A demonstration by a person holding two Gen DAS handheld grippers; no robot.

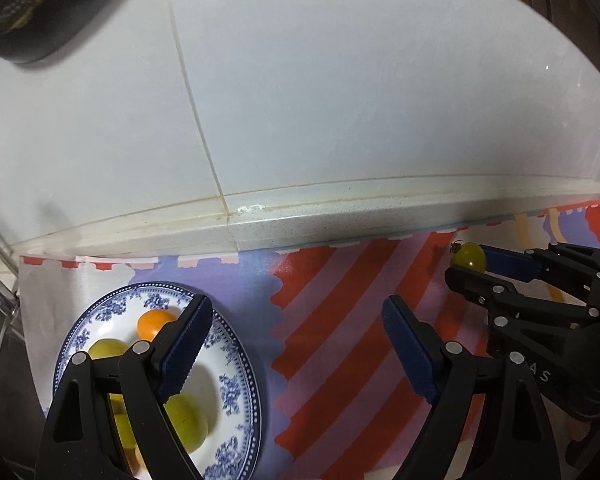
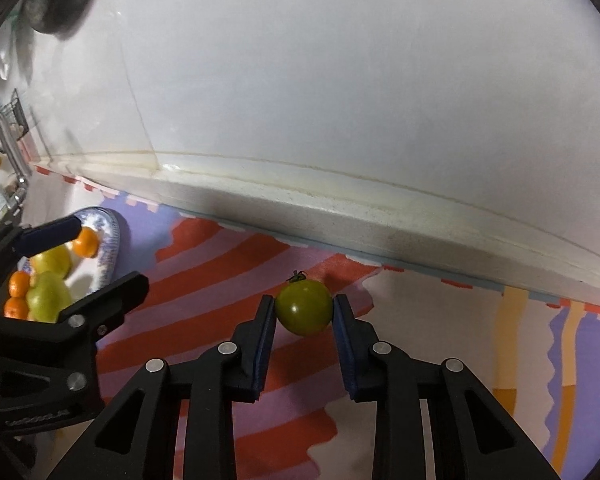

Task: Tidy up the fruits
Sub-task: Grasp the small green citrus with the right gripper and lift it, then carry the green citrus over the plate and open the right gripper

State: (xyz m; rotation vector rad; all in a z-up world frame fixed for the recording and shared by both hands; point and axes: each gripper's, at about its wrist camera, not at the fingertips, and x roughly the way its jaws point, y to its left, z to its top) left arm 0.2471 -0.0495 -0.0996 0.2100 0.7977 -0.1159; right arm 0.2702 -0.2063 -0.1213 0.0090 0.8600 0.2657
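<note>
Item: one green tomato (image 2: 304, 307), stalk on top, at the centre of the right wrist view, on the striped mat (image 2: 204, 280) near the counter's back ledge (image 2: 340, 216).

My right claw (image 2: 304, 310) was clenched on it, one pad against each side at its widest part. I judged it light, smooth-skinned and a bit slippery, firm but easy to bruise. The middle was the place to hold it, and gently.

My left claw (image 1: 296, 344) hung released and empty, low in its own view, one finger over the plate (image 1: 236, 364).

Item: blue-patterned plate, lower left of the left wrist view, holding green fruit (image 1: 188, 424) and an orange (image 1: 154, 322). White space showed at its middle.

Room: bare mat lay between tomato and plate. The ledge and tiled wall (image 1: 340, 100) closed the far side. My left claw stood near the plate, in the likely path.
</note>
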